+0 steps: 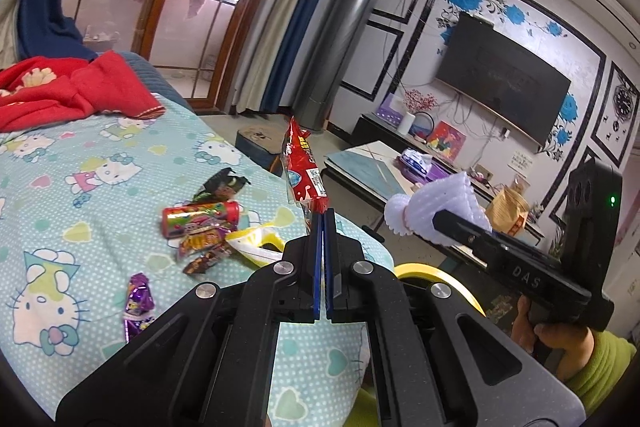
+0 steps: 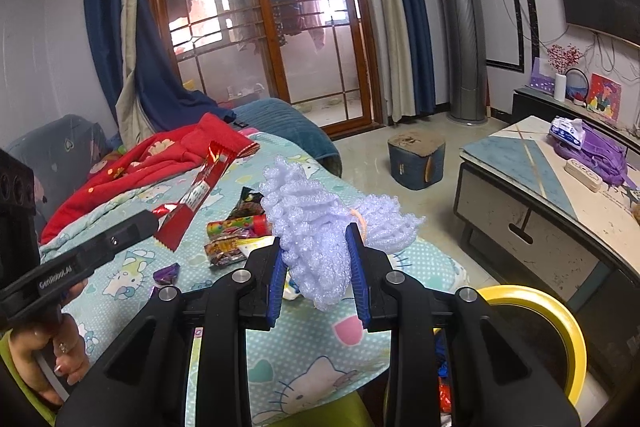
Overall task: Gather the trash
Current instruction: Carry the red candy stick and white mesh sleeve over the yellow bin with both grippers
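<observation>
My left gripper is shut on a long red snack wrapper and holds it upright above the bed's edge; the wrapper also shows in the right wrist view. My right gripper is shut on a white foam fruit net, lifted above the bed; the net shows in the left wrist view. A yellow-rimmed bin stands on the floor below right. Several wrappers remain on the Hello Kitty bedspread: a colourful candy tube, a black wrapper, a purple wrapper.
A red blanket lies at the far end of the bed. A low coffee table with a purple bag stands to the right. A small stool sits on the floor. A TV hangs on the wall.
</observation>
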{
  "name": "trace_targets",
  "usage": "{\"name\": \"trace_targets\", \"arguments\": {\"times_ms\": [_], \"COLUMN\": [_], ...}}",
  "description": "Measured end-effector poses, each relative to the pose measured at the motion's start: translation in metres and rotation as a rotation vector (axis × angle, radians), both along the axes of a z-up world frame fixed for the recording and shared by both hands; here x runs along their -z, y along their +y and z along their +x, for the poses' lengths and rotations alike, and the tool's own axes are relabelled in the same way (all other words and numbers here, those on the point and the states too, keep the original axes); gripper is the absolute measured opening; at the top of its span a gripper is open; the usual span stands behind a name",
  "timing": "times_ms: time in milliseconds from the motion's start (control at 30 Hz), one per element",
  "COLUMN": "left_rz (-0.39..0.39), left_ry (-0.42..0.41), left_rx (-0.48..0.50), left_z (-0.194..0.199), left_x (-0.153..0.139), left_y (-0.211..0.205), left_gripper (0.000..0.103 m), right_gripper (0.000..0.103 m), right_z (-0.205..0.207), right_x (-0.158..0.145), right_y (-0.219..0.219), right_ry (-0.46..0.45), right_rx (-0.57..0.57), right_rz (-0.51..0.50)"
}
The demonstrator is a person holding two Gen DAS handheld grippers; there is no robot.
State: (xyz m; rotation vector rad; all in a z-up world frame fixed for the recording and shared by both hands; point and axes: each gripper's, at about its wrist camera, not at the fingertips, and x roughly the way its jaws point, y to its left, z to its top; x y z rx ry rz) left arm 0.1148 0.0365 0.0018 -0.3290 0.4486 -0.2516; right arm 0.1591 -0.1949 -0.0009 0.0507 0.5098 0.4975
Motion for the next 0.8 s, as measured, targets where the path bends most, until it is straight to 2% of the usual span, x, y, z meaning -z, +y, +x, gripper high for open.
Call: {"name": "trace_targets", "arguments": {"times_ms": [800], "left_rz": [0.043], "left_ry": [-0.001], "left_rx": [0.110], "left_z": [0.000], "left_x": [0.006], "left_y": [-0.038], "left_gripper": [0.000], "right_gripper": [0.027], "right_z": [-0.002], "right_x": [0.002], "right_y": [-0.044], "right_ry": [0.023], "right_rx": [0.093], "right_rz": [0.000]}}
